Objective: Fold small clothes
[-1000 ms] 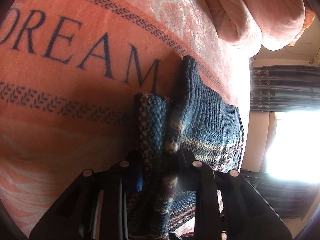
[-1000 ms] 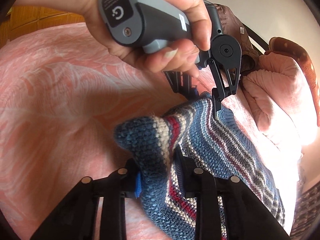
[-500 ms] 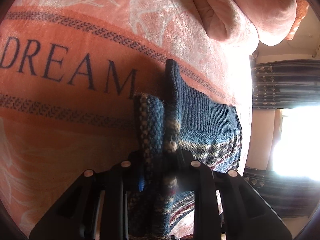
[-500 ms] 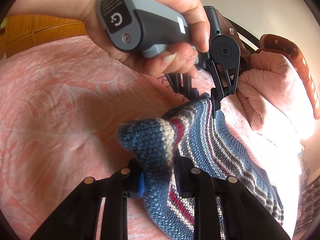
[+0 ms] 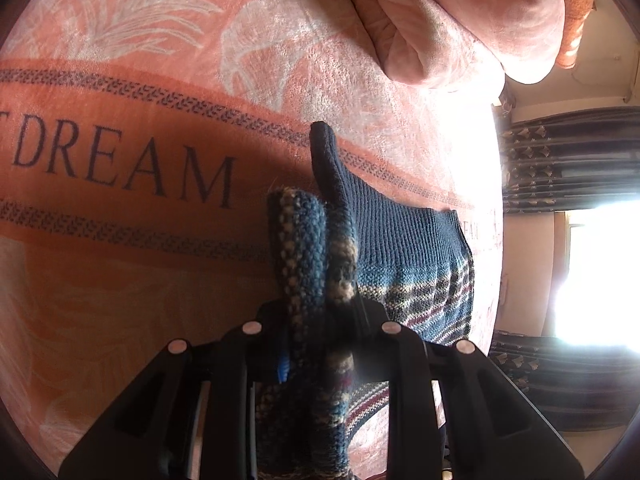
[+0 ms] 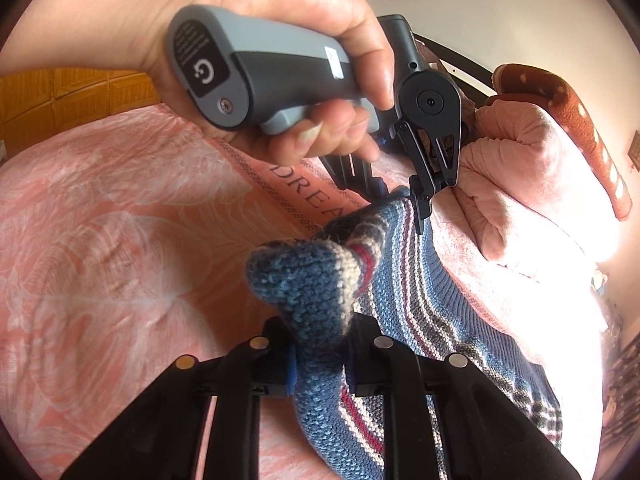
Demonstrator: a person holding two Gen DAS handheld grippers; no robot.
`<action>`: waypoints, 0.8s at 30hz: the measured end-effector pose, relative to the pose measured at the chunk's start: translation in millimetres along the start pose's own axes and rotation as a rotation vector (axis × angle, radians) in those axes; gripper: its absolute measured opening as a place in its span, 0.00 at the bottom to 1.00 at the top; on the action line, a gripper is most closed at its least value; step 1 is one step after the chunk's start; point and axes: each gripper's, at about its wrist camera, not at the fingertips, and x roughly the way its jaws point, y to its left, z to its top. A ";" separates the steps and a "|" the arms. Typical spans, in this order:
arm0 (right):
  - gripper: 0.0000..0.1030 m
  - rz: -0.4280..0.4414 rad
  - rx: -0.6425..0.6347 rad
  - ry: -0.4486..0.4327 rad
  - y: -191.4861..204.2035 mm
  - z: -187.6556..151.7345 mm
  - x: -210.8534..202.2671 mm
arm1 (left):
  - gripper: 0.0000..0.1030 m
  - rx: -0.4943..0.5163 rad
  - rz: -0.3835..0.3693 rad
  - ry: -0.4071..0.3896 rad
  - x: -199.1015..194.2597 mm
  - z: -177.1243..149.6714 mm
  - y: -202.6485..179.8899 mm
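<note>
While pinched: sweater point(image 6: 404, 280) between jaws.

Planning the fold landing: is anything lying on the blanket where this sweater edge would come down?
Nothing visible: the blanket beside the sweater is bare. The rolled quilt sits farther back.

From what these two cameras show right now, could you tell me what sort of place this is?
Most likely a bedroom: a pink DREAM-lettered bedspread covers a bed, a rolled quilt lies at its far end, and dark patterned curtains flank a bright window.
</note>
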 end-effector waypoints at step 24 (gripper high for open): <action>0.13 -0.048 0.138 -0.080 -69.3 9.0 -66.3 | 0.21 0.087 0.080 -0.037 -30.8 -9.7 -105.6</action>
